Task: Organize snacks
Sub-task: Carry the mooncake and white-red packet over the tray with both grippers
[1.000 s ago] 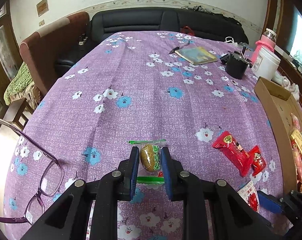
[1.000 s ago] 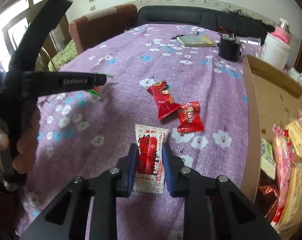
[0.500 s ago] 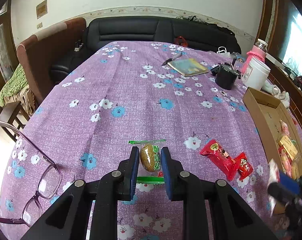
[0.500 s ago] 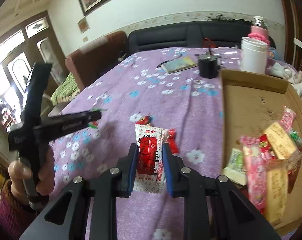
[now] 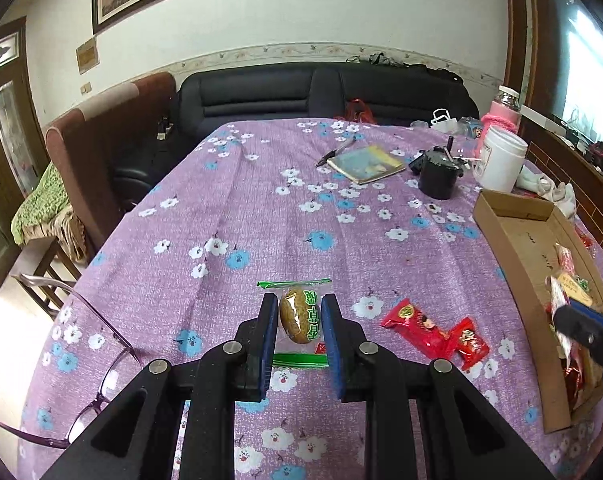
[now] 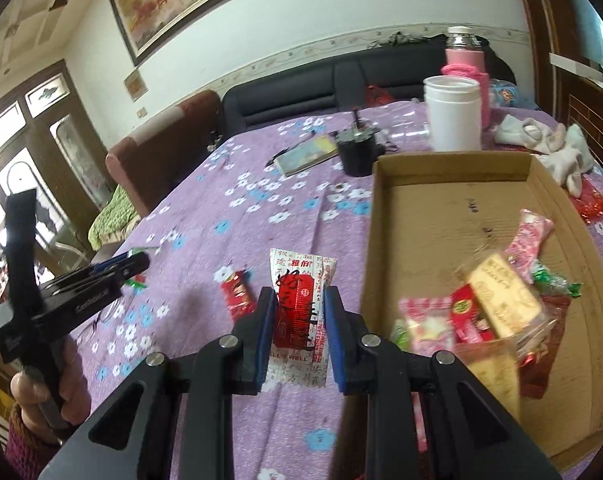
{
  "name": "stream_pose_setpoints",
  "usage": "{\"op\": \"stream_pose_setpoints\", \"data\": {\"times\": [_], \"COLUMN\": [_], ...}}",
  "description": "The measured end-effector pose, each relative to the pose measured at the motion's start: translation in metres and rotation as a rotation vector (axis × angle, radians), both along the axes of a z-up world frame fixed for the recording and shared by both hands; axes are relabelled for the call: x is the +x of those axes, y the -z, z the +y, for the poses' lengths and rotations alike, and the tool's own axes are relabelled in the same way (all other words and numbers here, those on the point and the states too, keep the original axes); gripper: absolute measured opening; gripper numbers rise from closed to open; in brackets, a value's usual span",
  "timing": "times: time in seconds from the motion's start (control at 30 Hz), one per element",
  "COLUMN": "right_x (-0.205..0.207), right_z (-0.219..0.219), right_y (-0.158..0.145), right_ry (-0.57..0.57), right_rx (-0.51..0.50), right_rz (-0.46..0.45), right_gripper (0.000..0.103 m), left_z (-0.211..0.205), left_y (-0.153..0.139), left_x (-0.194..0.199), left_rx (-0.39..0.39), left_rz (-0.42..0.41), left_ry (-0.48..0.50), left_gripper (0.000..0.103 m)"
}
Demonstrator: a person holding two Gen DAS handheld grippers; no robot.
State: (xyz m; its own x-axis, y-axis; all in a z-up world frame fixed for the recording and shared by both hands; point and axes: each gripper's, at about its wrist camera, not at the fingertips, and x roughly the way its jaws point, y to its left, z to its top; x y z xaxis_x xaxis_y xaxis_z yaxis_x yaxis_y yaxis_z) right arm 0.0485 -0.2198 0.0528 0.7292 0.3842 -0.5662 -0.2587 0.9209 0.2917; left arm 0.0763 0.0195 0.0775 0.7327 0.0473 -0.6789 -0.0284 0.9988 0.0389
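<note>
Left wrist: left tongs clamped on a clear packet with green ends, brown snack inside, held up off the worktop (purple floral cloth). Two red snack packets lie on the cloth right of the tongs, between them and the cardboard box at the right edge. Right tongs' tip shows over the box, far right. Purple glasses at lower left.

Right wrist: right tongs closed on a white-and-red sachet, off the cloth, just left of the box's near wall, not yet over it. Box holds a pile of mixed snacks at its near end. One red packet on the cloth just left of the sachet. Left tongs at far left, hand on the handle, green packet edge visible at the tip.
</note>
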Motion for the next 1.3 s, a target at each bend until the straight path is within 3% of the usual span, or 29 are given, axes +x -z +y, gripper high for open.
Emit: {"op": "stream_pose_setpoints", "data": {"times": [0.4,0.73,1.07,1.3], "right_x": [0.01,0.015,0.023,0.029], "right_z": [-0.064,-0.132,-0.143,-0.137], "right_y": [-0.012,-0.015,-0.004,0.006], "right_ry": [0.123,0.241,0.274,0.292], "right_rx": [0.11,0.223,0.205,0.133], "right_rz": [-0.001,0.01,0.066,0.104], "right_gripper": [0.024,0.024,0.024,0.024], "left_z": [-0.028,-0.107,-0.206,-0.232], "left_y": [-0.026,-0.032,-0.003,0.021], "left_x": [-0.016,-0.025,-0.031,-0.03], "left_rx": [-0.019,-0.059,-0.142,-0.124], "left_rz": [-0.019,-0.008,0.091,0.136], "left_ry": [0.066,0.229,0.425,0.469], "left_gripper": [0.023,0.023,0.022,0.022]}}
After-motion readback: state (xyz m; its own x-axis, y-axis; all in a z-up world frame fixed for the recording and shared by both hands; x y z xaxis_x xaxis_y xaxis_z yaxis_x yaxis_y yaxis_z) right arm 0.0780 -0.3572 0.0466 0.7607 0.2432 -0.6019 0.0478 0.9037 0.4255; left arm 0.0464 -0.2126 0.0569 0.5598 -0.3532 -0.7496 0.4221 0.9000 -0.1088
